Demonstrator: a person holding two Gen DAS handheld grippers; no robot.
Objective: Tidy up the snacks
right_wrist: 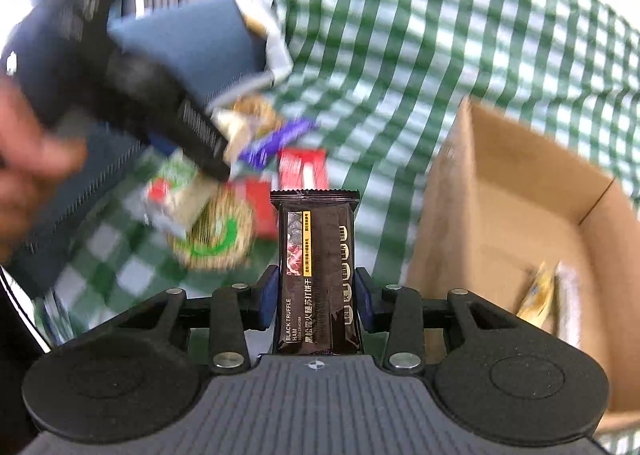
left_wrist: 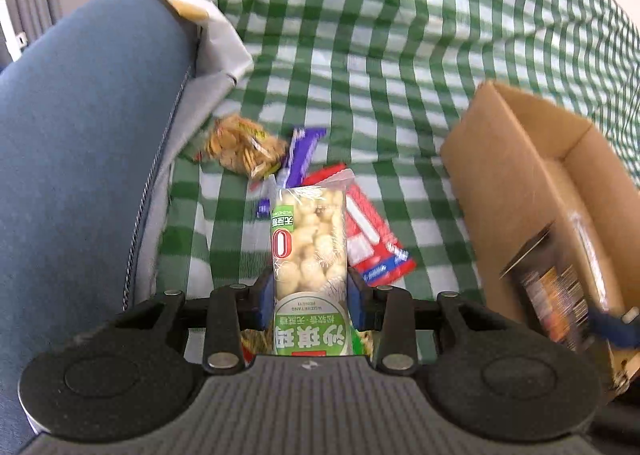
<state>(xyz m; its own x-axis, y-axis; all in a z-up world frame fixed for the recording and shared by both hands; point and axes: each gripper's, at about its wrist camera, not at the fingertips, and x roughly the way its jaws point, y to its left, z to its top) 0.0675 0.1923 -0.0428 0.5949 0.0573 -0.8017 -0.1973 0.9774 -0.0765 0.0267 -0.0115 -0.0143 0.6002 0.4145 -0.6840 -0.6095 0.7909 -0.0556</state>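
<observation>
At my far left lies a blue fabric cushion (left_wrist: 92,143), smooth-woven with a zip seam along its edge; beside it the green-and-white checked cloth (left_wrist: 360,35) spreads in soft folds under everything; on it a loose pile of snacks: one clear crinkly bag of golden crackers (left_wrist: 236,149), one purple foil bar (left_wrist: 302,153), one flat red packet (left_wrist: 370,239). My left gripper (left_wrist: 310,295) has its blue pads pressed on either side of a long, glossy pack of pale puffed balls (left_wrist: 308,243) with a green label, jaws narrowed to the pack's width, the pack raised above the pile. My right gripper (right_wrist: 316,295) is likewise clamped on one slim, dark brown cracker packet (right_wrist: 316,267) with crimped ends, marked black truffle ham; it sits just left of the cardboard box (right_wrist: 520,183), plain brown, rectangular, open-topped. Inside the box, at the right wall, stand two pale wrappers (right_wrist: 552,295), too blurred to name.
</observation>
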